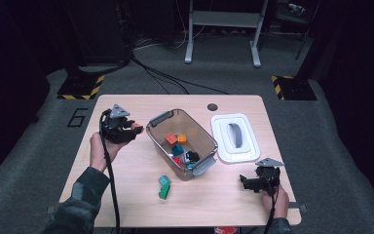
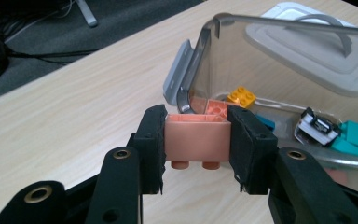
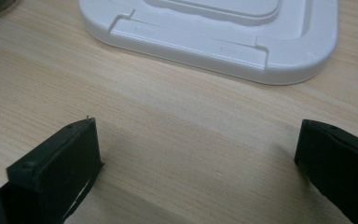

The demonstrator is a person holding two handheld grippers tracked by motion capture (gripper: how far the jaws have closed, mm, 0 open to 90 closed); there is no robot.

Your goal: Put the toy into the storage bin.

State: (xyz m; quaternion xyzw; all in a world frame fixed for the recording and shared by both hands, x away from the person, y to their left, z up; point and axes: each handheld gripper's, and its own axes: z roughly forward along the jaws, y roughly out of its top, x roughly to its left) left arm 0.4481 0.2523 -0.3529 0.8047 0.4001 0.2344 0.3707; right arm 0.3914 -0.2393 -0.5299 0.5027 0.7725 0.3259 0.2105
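In the left gripper view we see our left tongs (image 2: 196, 144) clamping a salmon brick (image 2: 196, 137) just beside the clear bin (image 1: 181, 143). The high view adds two green bricks (image 1: 164, 187) on the worktop (image 1: 126, 195). The bin holds several bricks. Our right tongs (image 3: 196, 158) gape wide near the white lid (image 3: 223, 37).

The small salmon-pink plastic building brick (image 2: 196, 138) sat upside down, studs pointing down, clamped on both sides by black jaws. It hung above the wooden table, at nine o'clock from the clear plastic bin (image 1: 200, 138).
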